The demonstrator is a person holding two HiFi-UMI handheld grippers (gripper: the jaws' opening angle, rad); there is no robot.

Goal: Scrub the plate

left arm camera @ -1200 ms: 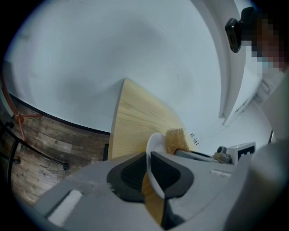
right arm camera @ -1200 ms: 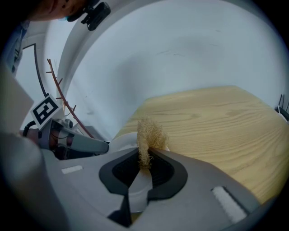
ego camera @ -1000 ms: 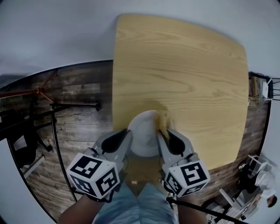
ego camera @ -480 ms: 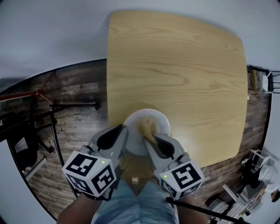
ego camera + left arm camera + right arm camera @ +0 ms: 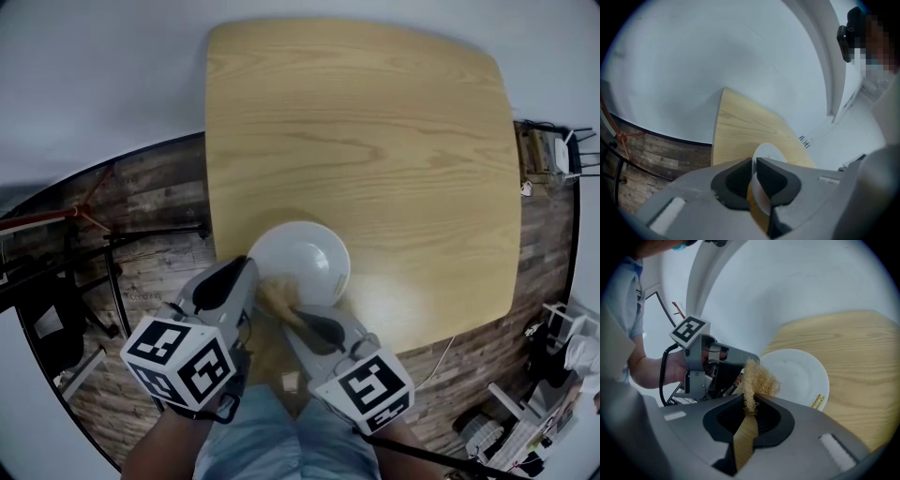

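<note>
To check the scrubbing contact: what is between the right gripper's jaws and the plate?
A tan fibrous scrubber, clamped in the right gripper, lies over the plate near its rim; the right gripper view shows this.

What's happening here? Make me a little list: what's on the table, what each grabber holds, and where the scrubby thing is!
on the table: one white plate, at the near edge of the wooden table
left gripper: fingers shut on the plate's rim
right gripper: fingers shut on a tan, fibrous scrubber
scrubber spot: over the plate's near-left rim, close to the left gripper; whether it presses on the plate is hard to tell
</note>
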